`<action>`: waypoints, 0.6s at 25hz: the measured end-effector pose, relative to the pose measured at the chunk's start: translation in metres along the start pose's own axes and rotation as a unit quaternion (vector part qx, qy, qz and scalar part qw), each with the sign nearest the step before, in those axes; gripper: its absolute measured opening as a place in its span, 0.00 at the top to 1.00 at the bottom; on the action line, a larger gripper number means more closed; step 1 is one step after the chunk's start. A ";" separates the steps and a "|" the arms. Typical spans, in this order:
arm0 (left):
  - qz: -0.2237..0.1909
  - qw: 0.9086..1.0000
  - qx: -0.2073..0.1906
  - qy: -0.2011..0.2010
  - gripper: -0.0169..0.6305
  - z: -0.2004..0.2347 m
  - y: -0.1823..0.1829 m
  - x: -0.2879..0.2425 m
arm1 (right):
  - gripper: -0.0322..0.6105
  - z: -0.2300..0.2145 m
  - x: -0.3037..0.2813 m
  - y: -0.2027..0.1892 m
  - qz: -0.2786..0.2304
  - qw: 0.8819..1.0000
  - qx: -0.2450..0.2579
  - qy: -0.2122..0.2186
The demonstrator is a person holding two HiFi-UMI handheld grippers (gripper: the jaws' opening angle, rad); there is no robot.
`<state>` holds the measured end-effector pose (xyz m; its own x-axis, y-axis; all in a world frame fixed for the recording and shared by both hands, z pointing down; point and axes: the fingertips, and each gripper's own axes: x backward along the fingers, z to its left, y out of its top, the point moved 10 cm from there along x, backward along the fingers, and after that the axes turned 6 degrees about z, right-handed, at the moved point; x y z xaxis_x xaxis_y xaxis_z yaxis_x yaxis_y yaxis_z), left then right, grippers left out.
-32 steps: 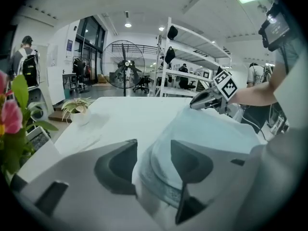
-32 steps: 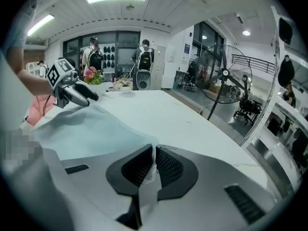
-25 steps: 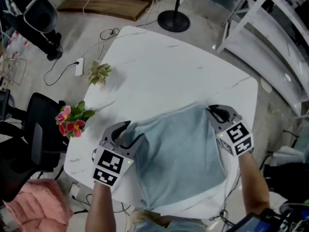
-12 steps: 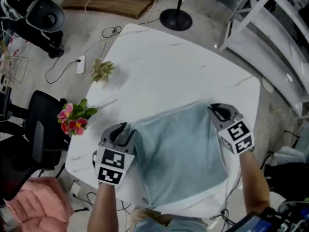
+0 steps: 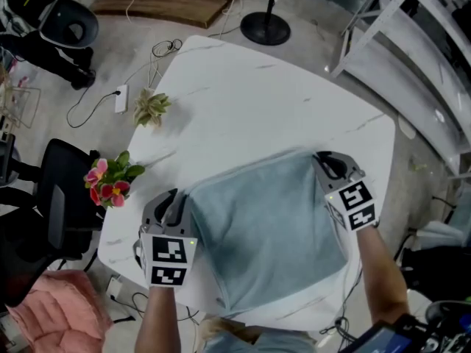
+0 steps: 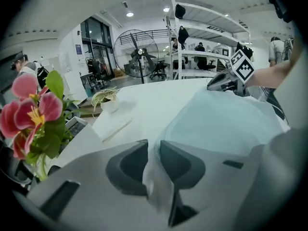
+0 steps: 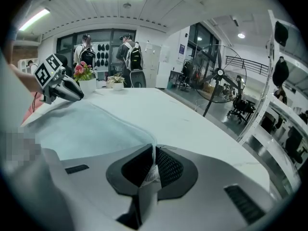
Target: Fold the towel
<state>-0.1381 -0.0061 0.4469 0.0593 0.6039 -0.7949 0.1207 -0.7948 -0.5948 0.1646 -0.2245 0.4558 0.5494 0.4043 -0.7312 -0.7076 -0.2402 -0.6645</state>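
A light blue towel [image 5: 265, 234] lies spread on the near half of the white table [image 5: 250, 101]. My left gripper [image 5: 174, 203] is at the towel's far left corner. Its jaws have just been closing, and the bunched corner now sits pinched between the pads [image 6: 178, 165]. My right gripper [image 5: 324, 162] is shut on the far right corner, and a thin fold with a label tag shows between its pads [image 7: 166, 165]. In the left gripper view the towel [image 6: 221, 124] stretches across to the right gripper [image 6: 226, 81]. In the right gripper view the towel [image 7: 82, 129] reaches the left gripper [image 7: 67, 91].
Pink flowers [image 5: 110, 182] stand at the table's left edge, close to my left gripper. A small potted plant [image 5: 151, 109] sits further back. A black chair [image 5: 59, 212] is beside the table on the left, a stand base [image 5: 265, 29] beyond it, and white shelving [image 5: 412, 57] to the right.
The left gripper has slid left along the towel's edge to its corner, and its wide-open jaws have closed on the cloth. The right gripper has kept its grip and place.
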 end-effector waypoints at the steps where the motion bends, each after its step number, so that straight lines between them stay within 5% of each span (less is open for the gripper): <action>1: -0.001 1.000 0.004 0.006 0.85 0.002 0.000 0.000 | 0.89 0.000 -0.002 -0.002 0.004 1.000 -0.002 0.001; 6: 0.001 1.000 0.030 0.007 0.84 0.006 -0.002 -0.005 | 0.89 0.000 -0.008 0.000 0.005 1.000 -0.006 0.003; 11: -0.053 0.997 0.054 0.014 0.84 0.013 0.001 0.011 | 0.74 -0.003 0.008 0.012 -0.026 0.999 -0.038 0.023; 15: -0.074 0.993 0.089 -0.009 0.78 0.022 0.001 0.027 | 0.75 0.005 0.027 0.025 -0.050 0.998 -0.037 0.029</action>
<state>-0.1577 0.0080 0.4225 0.0353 0.7153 -0.6979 -0.0497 -0.6962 -0.7161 0.1594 -0.2152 0.4199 0.6421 0.3783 -0.6668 -0.6142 -0.2667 -0.7428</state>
